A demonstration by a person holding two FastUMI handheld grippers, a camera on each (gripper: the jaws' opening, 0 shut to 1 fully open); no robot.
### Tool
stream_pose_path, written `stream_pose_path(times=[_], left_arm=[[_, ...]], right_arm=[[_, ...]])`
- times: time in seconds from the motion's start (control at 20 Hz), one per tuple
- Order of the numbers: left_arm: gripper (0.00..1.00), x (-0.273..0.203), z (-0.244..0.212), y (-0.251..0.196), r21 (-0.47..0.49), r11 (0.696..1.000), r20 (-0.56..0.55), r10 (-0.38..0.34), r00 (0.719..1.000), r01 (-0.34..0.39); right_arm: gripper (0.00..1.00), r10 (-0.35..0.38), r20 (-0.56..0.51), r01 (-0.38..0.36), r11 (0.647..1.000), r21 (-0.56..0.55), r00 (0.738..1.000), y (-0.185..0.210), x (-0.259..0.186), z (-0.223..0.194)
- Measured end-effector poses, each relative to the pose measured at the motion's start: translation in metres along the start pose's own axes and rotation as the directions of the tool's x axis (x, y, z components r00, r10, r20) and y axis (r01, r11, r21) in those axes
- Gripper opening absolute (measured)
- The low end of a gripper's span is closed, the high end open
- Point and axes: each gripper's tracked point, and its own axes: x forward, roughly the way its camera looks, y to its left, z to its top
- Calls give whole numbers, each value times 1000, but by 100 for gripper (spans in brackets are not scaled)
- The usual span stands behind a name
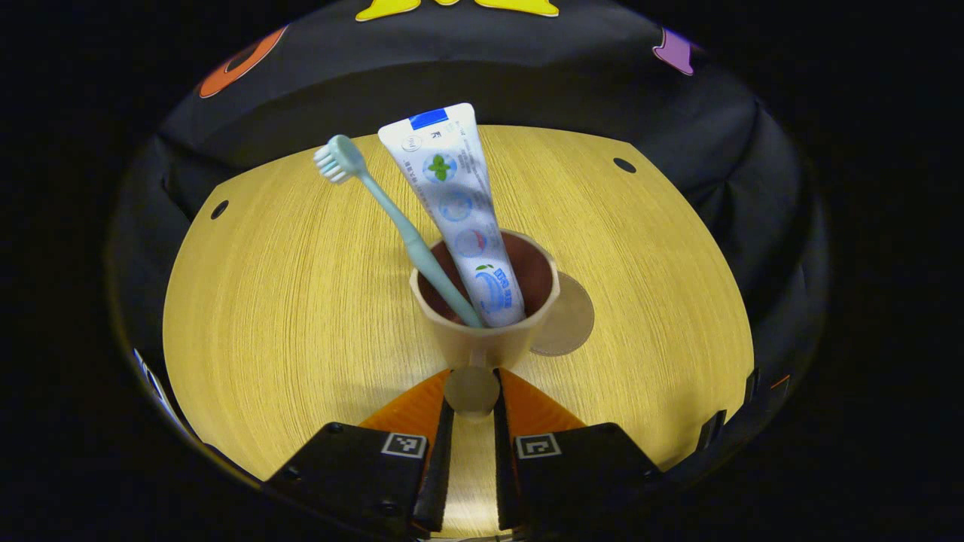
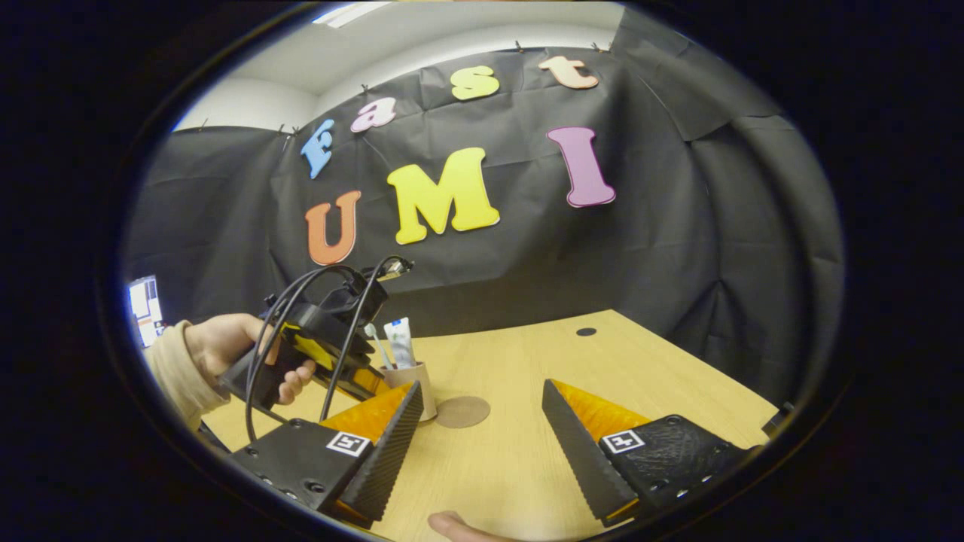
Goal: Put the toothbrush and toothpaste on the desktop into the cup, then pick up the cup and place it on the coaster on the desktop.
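Observation:
A tan cup (image 1: pixel 486 339) with a dark red inside holds a pale green toothbrush (image 1: pixel 399 226), head up and leaning left, and a white toothpaste tube (image 1: pixel 459 203). My left gripper (image 1: pixel 472 382) is shut on the cup's small handle on the near side. A round brown coaster (image 1: pixel 568 316) lies flat on the wooden desktop (image 1: pixel 286 301), just behind and right of the cup. In the right gripper view, a hand holds the left gripper (image 2: pixel 380 379) at the cup (image 2: pixel 414 385), with the coaster (image 2: pixel 462 412) beside it. My right gripper (image 2: pixel 482 385) hangs open over the desk, holding nothing.
The desktop (image 2: pixel 527 467) has small dark holes near its far corners (image 1: pixel 624 165). Black cloth walls close in behind and to the sides. A fingertip (image 2: pixel 452 525) shows at the bottom edge of the right gripper view.

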Motion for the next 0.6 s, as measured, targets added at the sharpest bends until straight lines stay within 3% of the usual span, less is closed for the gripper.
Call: stream_pose_path(times=[0.15,0.2,0.35,0.4,0.55,0.6], left_arm=[[34,3,4,9,0,1000,8,9,1000,-9],[43,3,7,14,19,1000,8,24,1000,-24],[48,3,11,30,93,992,-38,89,995,-85],[58,4,13,29,110,991,-47,75,996,-70],[33,2,26,26,129,991,-31,51,998,-46],[28,0,31,25,131,990,-17,46,999,-43]], right_arm=[[95,1,-5,-1,1000,7,1000,-1,3,-1],[96,0,-10,0,1000,12,1000,-2,3,-3],[96,-1,-33,2,1000,29,999,-4,7,-8],[96,0,-38,2,999,32,999,-4,8,-10],[95,-3,-43,4,1000,29,999,-6,10,-12],[96,-3,-45,4,1000,28,999,-5,9,-14]])
